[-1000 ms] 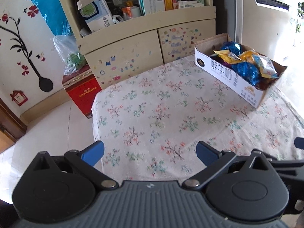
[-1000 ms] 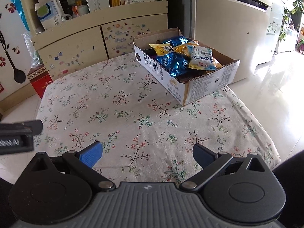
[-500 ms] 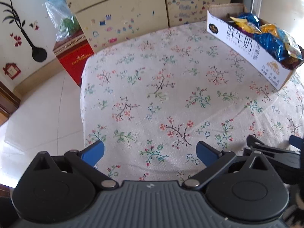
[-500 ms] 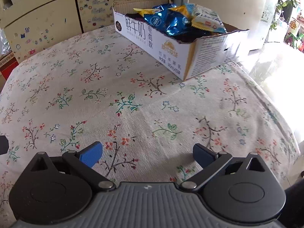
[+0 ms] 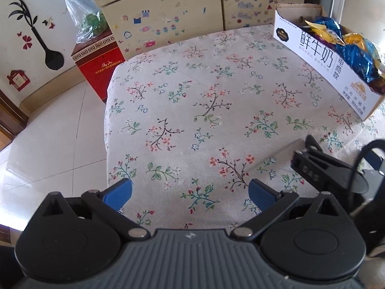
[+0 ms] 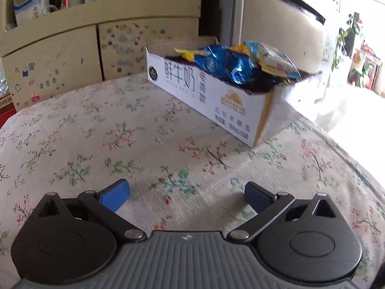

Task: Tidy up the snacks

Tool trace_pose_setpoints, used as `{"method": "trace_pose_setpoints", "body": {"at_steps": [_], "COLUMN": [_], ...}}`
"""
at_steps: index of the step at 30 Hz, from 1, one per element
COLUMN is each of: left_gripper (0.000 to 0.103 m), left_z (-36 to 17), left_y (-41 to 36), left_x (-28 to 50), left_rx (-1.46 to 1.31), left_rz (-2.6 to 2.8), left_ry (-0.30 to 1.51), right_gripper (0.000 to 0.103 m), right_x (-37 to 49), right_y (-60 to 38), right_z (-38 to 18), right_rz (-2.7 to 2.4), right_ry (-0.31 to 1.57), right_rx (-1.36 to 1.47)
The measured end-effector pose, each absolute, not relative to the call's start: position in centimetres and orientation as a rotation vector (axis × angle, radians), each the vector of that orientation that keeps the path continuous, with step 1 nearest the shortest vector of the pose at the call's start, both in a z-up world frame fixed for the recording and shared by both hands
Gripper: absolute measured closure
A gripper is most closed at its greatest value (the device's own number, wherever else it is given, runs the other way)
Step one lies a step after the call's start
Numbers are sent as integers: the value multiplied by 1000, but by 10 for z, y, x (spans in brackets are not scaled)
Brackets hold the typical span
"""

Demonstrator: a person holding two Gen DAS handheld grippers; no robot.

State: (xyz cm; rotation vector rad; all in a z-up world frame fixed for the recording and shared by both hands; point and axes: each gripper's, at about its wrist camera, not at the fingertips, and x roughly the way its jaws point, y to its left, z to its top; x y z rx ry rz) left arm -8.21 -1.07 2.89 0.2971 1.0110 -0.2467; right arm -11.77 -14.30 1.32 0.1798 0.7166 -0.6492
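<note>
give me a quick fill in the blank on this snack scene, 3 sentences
1. The snack packets lie inside a white cardboard ____.
2. Both the left claw and the right claw are ____ and hold nothing.
3. The tablecloth is printed with small ____.

Missing words: box; open; flowers

**Count on the desk**

One cardboard box on one floral-clothed desk. Snack packets heaped inside: two blue, at least two yellow, one pale; those beneath too hidden to count. One red carton on floor, one plastic bag atop it
</note>
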Motion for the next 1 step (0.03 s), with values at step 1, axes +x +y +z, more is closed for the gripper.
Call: {"method": "trace_pose_setpoints", "body": {"at_steps": [1], "left_gripper": [1], "left_z": [28], "left_y": [-10], "left_x": [-81], "left_rx": [296], "left_rz": [-243], "left_ry": [1012], "right_gripper": [0], "right_x": [-114], "right_y": [-142], "right_z": [12], "right_rz": [-637], "right_ry": [712], "right_rx": [166]}}
